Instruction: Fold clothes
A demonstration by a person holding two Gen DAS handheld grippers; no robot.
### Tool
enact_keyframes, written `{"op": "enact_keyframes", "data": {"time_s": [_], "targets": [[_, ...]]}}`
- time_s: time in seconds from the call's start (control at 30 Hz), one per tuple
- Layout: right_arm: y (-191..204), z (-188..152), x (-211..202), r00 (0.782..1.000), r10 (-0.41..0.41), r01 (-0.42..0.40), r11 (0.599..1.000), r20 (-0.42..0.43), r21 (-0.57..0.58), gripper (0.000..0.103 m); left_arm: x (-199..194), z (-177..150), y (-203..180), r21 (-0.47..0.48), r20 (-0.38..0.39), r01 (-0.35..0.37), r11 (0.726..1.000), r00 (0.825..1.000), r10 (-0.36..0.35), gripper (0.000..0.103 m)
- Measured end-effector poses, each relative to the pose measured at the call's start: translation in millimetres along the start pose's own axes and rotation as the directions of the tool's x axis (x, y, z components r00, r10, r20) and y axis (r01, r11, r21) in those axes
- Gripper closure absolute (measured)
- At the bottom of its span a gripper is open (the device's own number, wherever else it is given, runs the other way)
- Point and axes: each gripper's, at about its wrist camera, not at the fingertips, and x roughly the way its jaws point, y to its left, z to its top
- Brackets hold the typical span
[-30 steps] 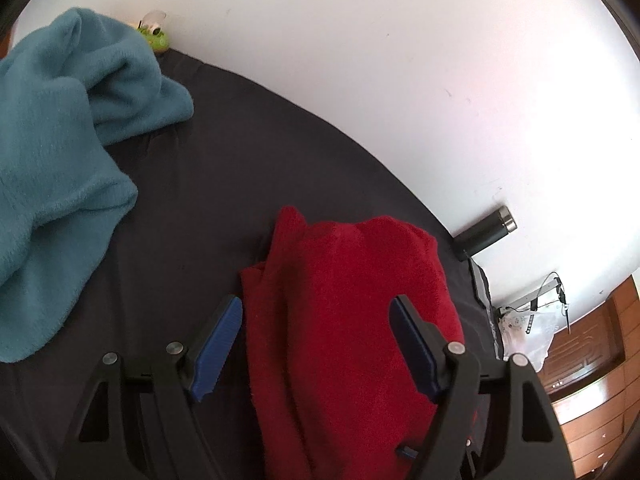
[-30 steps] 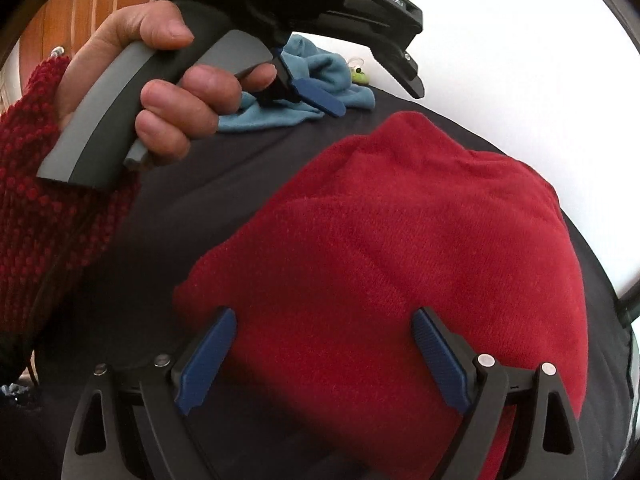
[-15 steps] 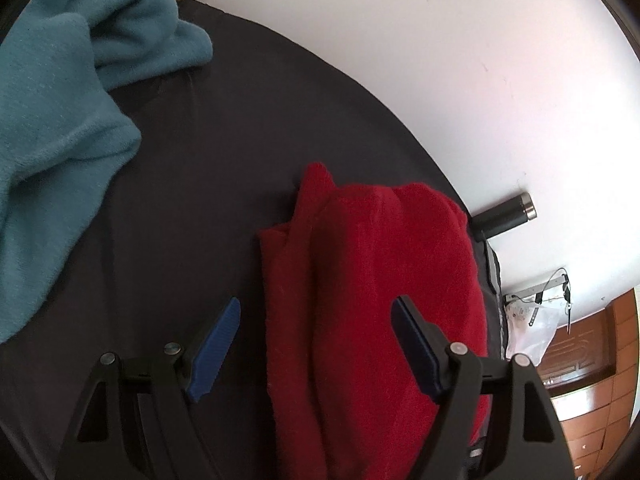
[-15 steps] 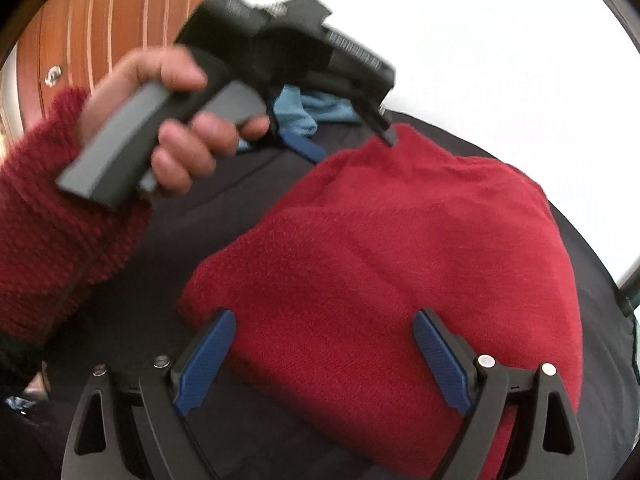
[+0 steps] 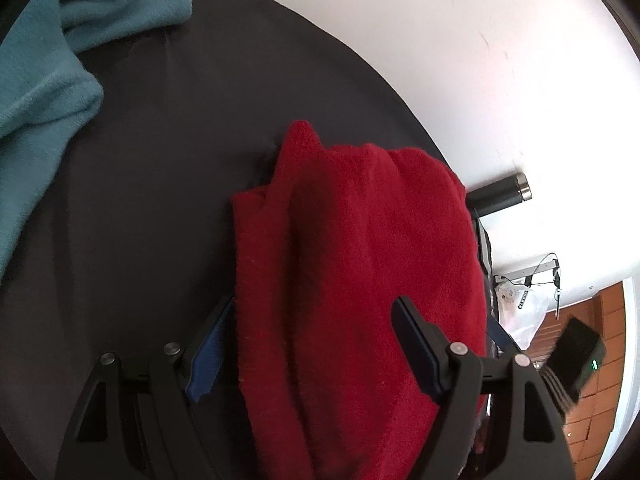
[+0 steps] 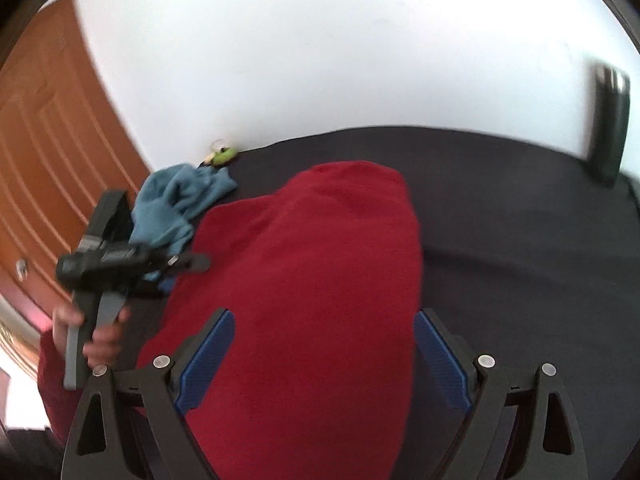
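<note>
No legible writing, left claw [image 5: 312,344] spread wide astride red garment [image 5: 360,264] at lower centre, right claw [image 6: 322,360] likewise wide apart, gripping nothing

Red garment between spread jaws on a dark surface

The right gripper [image 6: 324,356] straddles the folded red garment [image 6: 320,280], pads apart from it. A hand [image 6: 96,336] holds the left gripper [image 6: 192,264] near the teal cloth [image 6: 176,204] toward the surface's far left edge.
</note>
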Motion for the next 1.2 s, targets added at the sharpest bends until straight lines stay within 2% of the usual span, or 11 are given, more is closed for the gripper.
{"op": "enact_keyframes", "data": {"time_s": [0.13,0.3,0.47,0.67,0.93,1.07,1.1,1.13,1.2], "targets": [[-24.5,17.5,32.4,0.995,0.084,-0.080,0.994,-0.046,0.073,0.010,1.1,-0.8,-1.7,0.008,-0.002,0.002,1.000,1.000,-0.002,0.022],[-38.8,25.4,71.7,0.984,0.152,-0.147,0.987,-0.097,0.064,0.009,3.3,-2.2,-4.0,0.013,-0.012,0.016,1.000,1.000,-0.016,0.022],[-51.9,27.4,85.1,0.967,0.218,-0.207,0.974,-0.131,0.094,0.001,5.2,-4.8,-8.2,0.033,-0.024,0.040,0.999,0.999,-0.040,0.021],[-59.7,28.7,97.4,0.931,0.319,-0.295,0.944,-0.176,0.148,0.001,2.8,2.2,-8.4,0.037,-0.031,0.075,0.996,0.997,-0.074,0.021],[-60.1,30.9,105.9,0.899,0.373,-0.338,0.924,-0.227,0.180,0.001,13.7,-2.0,-19.6,0.072,-0.039,0.093,0.993,0.995,-0.091,0.021],[-56.7,27.5,103.2,0.909,0.360,-0.332,0.930,-0.211,0.158,0.003,17.2,-2.8,-26.7,0.092,-0.031,0.083,0.992,0.996,-0.080,0.022],[-55.5,26.0,101.0,0.915,0.349,-0.324,0.934,-0.203,0.150,0.008,18.2,-2.5,-26.8,0.091,-0.031,0.078,0.993,0.997,-0.076,0.026],[-54.2,24.3,98.3,0.921,0.337,-0.314,0.939,-0.195,0.143,0.011,19.2,-2.2,-26.8,0.090,-0.031,0.074,0.993,0.997,-0.071,0.034],[-52.6,20.8,90.2,0.931,0.325,-0.304,0.943,-0.168,0.138,0.021,20.3,-1.2,-25.2,0.078,-0.034,0.082,0.994,0.996,-0.080,0.040]]}}
